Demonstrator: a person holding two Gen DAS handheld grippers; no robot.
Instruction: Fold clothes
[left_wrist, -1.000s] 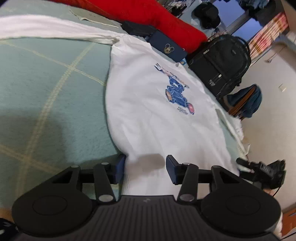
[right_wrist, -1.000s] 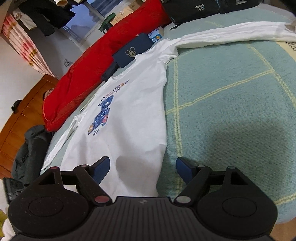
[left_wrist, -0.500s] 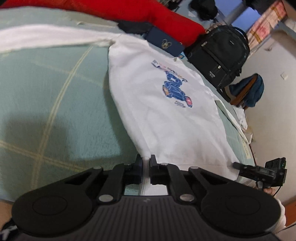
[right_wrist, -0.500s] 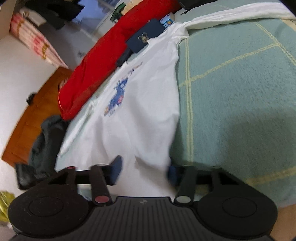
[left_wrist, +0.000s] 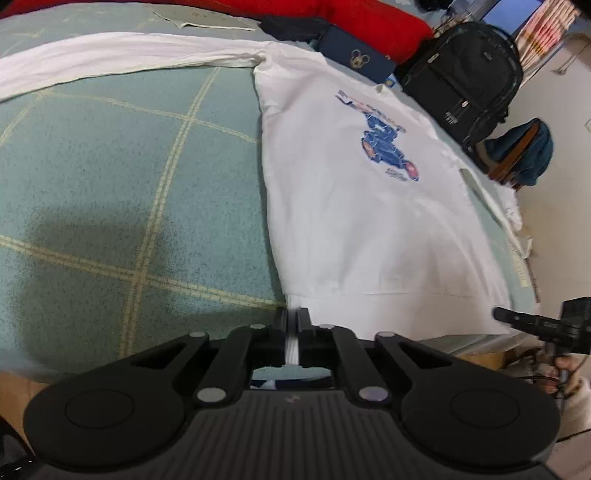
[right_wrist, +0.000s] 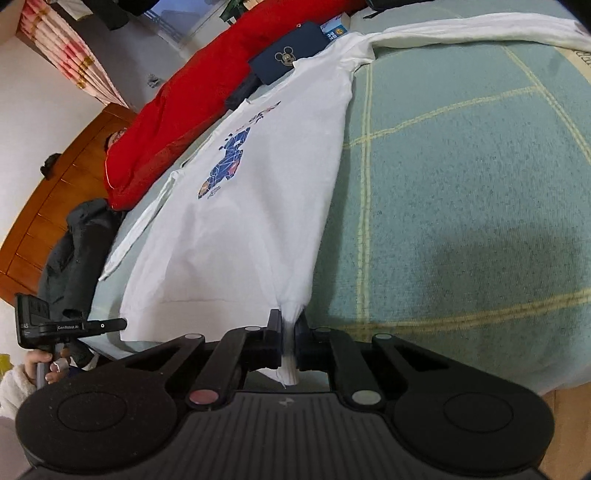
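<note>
**Both hem corners gripped, no fold made yet**

At six o'clock in each wrist view, the left gripper (left_wrist: 292, 325) is clenched on the hem of the white sweatshirt (left_wrist: 354, 206), while the right gripper (right_wrist: 287, 332) is closing on the opposite bunched hem corner. The soft, ribbed-hem sweatshirt lies flat across the fuzzy green checked blanket (left_wrist: 110, 177), sleeves outstretched toward twelve o'clock. Every fold remains. Beyond lies a red quilt (right_wrist: 207, 85).

Home bedroom, green checked bed blanket (left_wrist: 110, 177), red pillow (right_wrist: 207, 85), wooden headboard (right_wrist: 55, 192), striped curtains (right_wrist: 66, 55)
</note>
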